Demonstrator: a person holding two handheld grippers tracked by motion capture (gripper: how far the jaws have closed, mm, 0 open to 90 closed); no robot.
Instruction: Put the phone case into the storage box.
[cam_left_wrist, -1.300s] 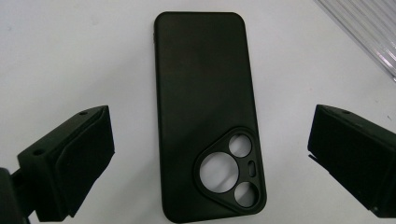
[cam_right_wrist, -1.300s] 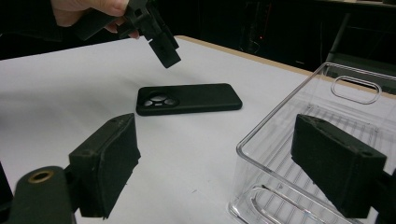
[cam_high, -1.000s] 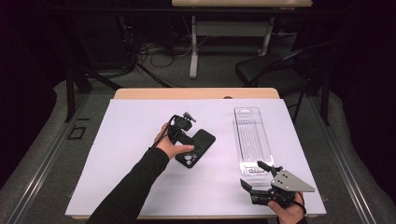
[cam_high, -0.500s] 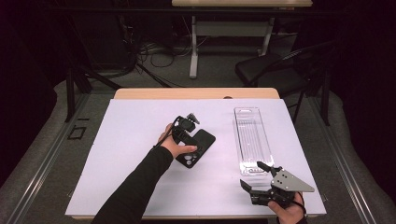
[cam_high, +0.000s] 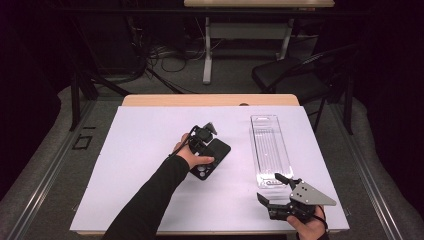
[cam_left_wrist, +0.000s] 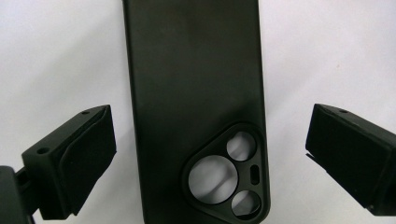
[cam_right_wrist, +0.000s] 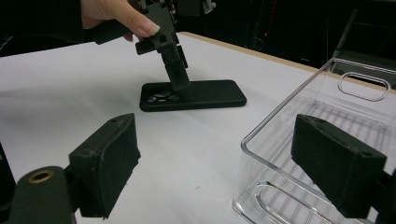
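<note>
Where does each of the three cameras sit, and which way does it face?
High view: above the person's side, facing forward and down on the table; forearms, left gripper, right gripper.
Left gripper view: on the left gripper, looking down onto the phone case; its open jaws.
Right gripper view: on the right gripper, low, looking across the table; open jaws, other hand.
Shared: phone case, clear tray.

The tabletop (cam_high: 135, 165) has a white cover. On it lie a black phone case (cam_high: 212, 159), flat between the left gripper's wide-apart jaws, and a clear plastic tray (cam_high: 270, 150), just ahead of the right gripper's jaws.
</note>
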